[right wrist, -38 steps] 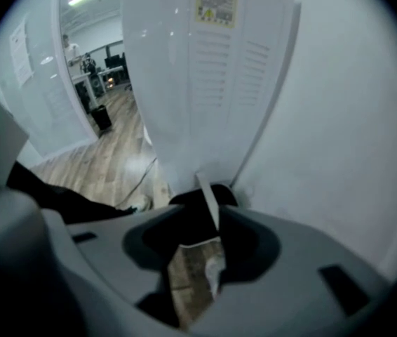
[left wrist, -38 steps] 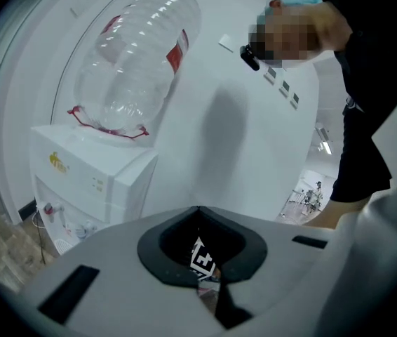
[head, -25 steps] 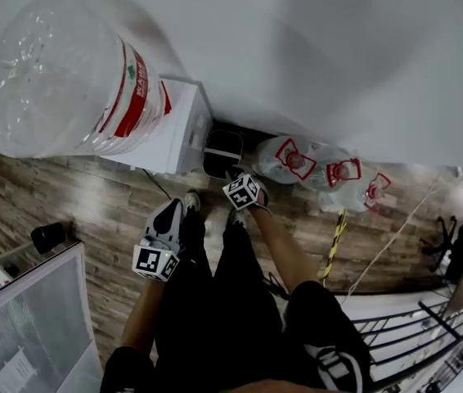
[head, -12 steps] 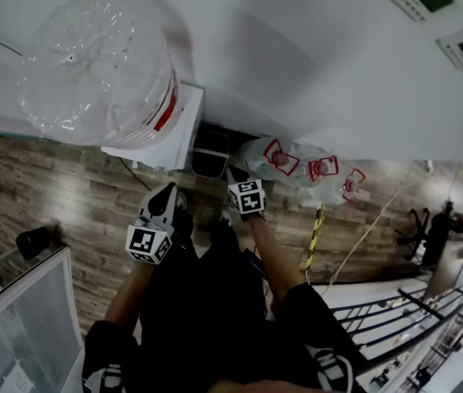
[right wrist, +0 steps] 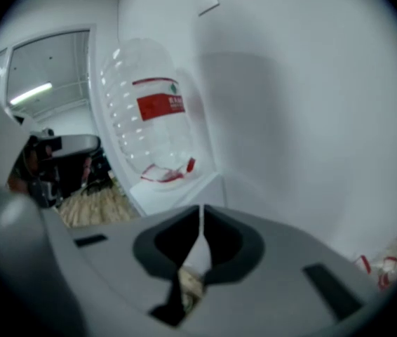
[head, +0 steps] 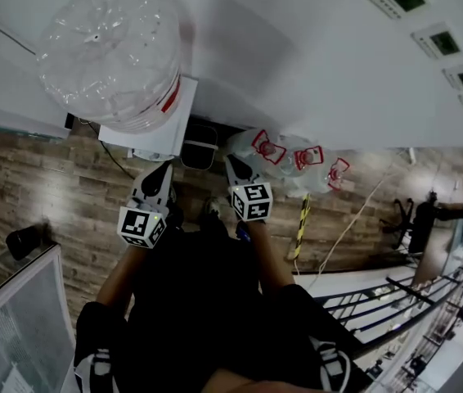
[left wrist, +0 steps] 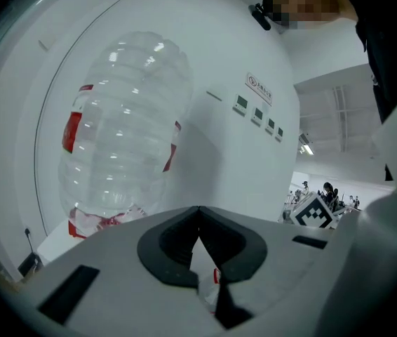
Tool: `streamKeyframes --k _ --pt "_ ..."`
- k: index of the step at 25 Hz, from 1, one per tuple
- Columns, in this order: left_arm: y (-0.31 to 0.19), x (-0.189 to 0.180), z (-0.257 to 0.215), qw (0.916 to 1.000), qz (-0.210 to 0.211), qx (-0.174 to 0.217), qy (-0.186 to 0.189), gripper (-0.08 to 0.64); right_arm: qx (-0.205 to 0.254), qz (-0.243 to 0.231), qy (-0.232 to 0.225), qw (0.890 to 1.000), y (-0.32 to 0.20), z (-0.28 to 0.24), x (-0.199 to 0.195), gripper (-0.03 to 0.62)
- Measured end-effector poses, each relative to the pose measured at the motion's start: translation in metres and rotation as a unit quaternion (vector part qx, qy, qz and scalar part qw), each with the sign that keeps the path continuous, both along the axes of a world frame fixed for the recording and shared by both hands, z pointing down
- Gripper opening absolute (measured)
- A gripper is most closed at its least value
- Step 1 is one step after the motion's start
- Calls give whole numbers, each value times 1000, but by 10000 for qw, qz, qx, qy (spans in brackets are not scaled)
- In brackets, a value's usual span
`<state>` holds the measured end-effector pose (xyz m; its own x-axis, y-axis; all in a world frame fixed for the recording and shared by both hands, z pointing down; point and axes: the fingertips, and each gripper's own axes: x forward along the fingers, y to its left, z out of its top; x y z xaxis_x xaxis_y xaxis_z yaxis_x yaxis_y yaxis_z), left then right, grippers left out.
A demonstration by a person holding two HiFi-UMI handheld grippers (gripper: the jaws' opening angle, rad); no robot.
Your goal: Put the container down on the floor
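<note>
Nearest water container [head: 266, 150] on the floor [head: 43, 178] mid-frame, just beyond right gripper [head: 235, 167], jaws just closed, nothing between, left gripper [head: 163, 172] pinched empty, forearms stretched forward side by side

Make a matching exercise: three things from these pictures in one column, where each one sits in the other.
Things:
1. large water bottle
2. red-labelled bottles
3. wall panels

Places:
a. mounted on the wall
b. on the wood floor by the wall
c. atop the white dispenser

Pairs: 1-c, 2-b, 3-a
</note>
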<state>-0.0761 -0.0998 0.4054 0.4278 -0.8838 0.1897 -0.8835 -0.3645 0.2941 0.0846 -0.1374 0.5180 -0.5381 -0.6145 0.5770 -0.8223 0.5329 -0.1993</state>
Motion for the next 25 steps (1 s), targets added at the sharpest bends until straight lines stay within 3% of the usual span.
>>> streamKeyframes --k 7,12,19,25 --pt "7 12 -36 9989 65 422 -208 32 626 207 -517 9965 19 -71 5 43" --pt "14 19 -41 9984 34 510 -245 32 958 122 -610 9935 33 -96 2 41" --pt "10 28 -46 9976 49 633 -266 32 963 -71 -569 9937 34 -96 1 43" --pt "13 28 -41 9980 30 575 -247 32 1054 -85 -833 9909 28 -106 1 40"
